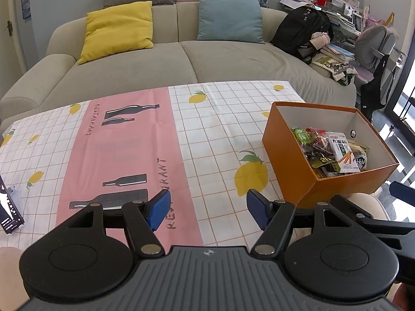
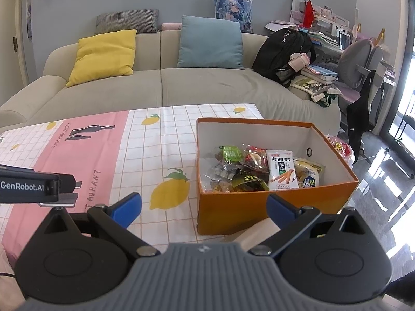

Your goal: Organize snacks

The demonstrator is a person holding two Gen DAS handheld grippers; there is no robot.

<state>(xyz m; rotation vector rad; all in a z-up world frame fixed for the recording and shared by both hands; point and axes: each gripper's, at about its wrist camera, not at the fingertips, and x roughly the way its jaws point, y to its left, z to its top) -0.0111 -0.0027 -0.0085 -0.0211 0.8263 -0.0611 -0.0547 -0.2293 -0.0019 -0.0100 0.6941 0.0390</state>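
Note:
An orange box (image 2: 233, 207) with white inner walls stands at the table's right end; it also shows in the left wrist view (image 1: 288, 160). Several snack packets lie in it, among them a white packet with orange sticks (image 2: 282, 170), also seen in the left wrist view (image 1: 341, 153), and a green one (image 2: 231, 153). My right gripper (image 2: 205, 207) is open and empty, just in front of the box's near wall. My left gripper (image 1: 208, 207) is open and empty above the tablecloth, left of the box. The left gripper's body (image 2: 31, 185) shows at the right view's left edge.
The table wears a white checked cloth with lemons (image 1: 220, 129) and a pink band (image 1: 124, 155). A dark packet (image 1: 9, 207) lies at the left edge. A red snack bag (image 2: 339, 147) sits behind the box. A beige sofa (image 1: 155, 70) with cushions stands beyond.

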